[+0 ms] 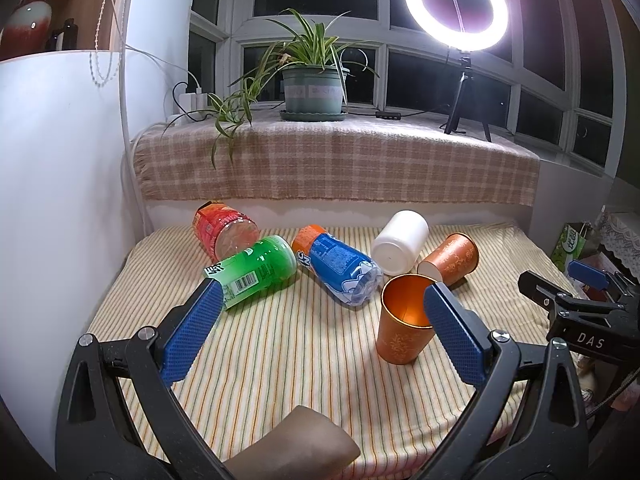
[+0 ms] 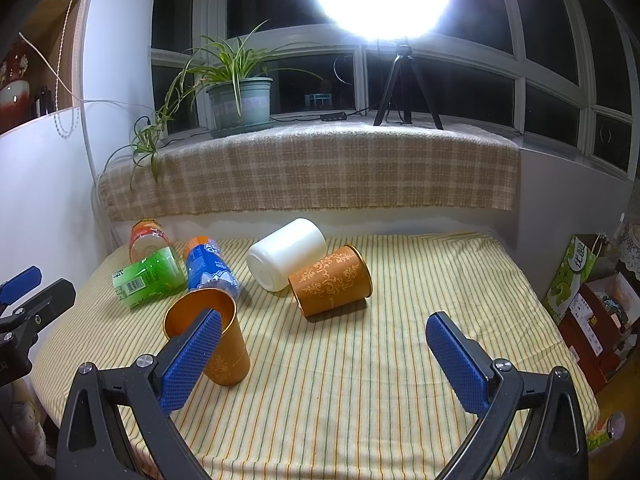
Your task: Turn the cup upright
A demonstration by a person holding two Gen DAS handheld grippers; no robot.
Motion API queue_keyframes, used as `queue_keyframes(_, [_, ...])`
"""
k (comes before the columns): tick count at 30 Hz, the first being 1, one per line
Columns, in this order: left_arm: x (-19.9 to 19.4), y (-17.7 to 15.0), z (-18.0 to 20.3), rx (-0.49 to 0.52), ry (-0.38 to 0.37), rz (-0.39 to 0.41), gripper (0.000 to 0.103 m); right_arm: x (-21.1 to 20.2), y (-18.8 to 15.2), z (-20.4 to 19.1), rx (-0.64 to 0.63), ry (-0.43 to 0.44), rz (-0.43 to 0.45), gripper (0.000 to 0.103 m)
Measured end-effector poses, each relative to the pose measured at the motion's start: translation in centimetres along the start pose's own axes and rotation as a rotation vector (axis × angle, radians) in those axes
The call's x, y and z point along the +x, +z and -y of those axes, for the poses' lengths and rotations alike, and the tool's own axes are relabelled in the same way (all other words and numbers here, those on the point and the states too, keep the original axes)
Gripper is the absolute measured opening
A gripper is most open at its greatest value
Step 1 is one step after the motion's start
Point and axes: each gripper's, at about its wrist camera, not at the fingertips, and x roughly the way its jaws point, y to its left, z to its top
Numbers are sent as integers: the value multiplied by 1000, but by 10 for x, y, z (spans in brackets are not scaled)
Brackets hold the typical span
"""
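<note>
Ok so there are two orange cups on the striped cloth (image 2: 400, 380). The near orange cup (image 1: 402, 330) already stands on its base with the open mouth facing up, long axis more or less vertical, though it looks a bit tilted through the fisheye. In the left wrist view it sits right of centre, partly behind the right-hand blue pad. In the right wrist view it's at lower left (image 2: 216, 340), partly behind the left-hand pad.

The second orange cup (image 2: 330, 280) lies on its side near the middle of the right wrist view, long axis along the cloth, mouth pointing to the upper right of the frame, base toward the lower left. A white cup (image 2: 286, 254) lies on its side too, touching it, base toward the camera.

Left gripper (image 1: 320, 332) has its pads wide apart, nothing between them. Right gripper (image 2: 324, 360) likewise spread apart and holding nothing.

Left of the cups are three bottles lying down: green bottle (image 1: 256, 270), blue bottle (image 1: 340, 268), red bottle (image 1: 224, 232). Potted plant (image 1: 314, 88) and ring light (image 1: 456, 4) stand on the sill at the top of the frame.
</note>
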Motion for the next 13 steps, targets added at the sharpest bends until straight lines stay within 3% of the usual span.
queue_keyframes(13, [1,1,-7,16,9,16,102,5,-2,0,0,3,-7,103])
